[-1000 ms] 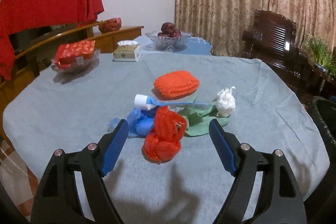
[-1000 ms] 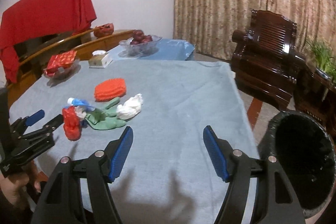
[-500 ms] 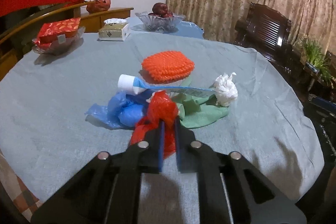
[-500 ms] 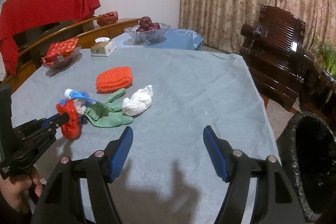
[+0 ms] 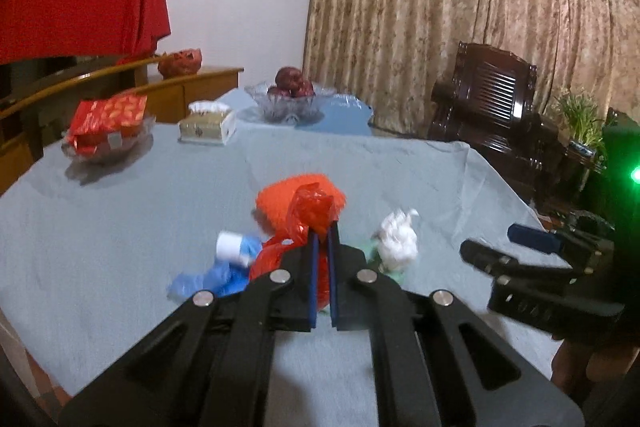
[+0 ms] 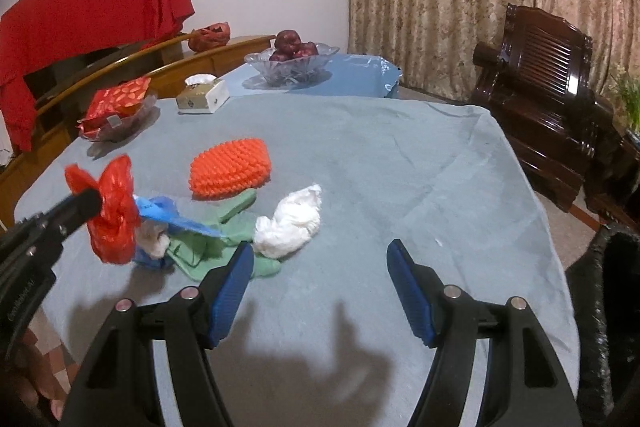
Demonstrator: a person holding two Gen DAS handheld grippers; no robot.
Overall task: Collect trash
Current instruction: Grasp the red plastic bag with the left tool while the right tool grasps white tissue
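My left gripper (image 5: 322, 233) is shut on a crumpled red plastic bag (image 5: 306, 217) and holds it above the table; the bag also shows in the right wrist view (image 6: 114, 213). On the grey-blue tablecloth (image 6: 380, 163) lie a white tissue wad (image 6: 290, 219), a blue bag (image 5: 216, 277), a blue-and-white tube (image 6: 168, 213), a green cloth (image 6: 224, 233) and an orange spiky pad (image 6: 230, 171). My right gripper (image 6: 320, 287) is open and empty, just right of the pile.
A black trash bin (image 6: 608, 307) stands off the table's right edge. At the back are a glass fruit bowl (image 6: 292, 61), a tissue box (image 6: 202, 95) and a dish with red packets (image 6: 116, 111). A dark wooden chair (image 6: 552, 95) stands at right.
My left gripper closed on the red bag and lifted it off the table. My right gripper moved closer to the pile.
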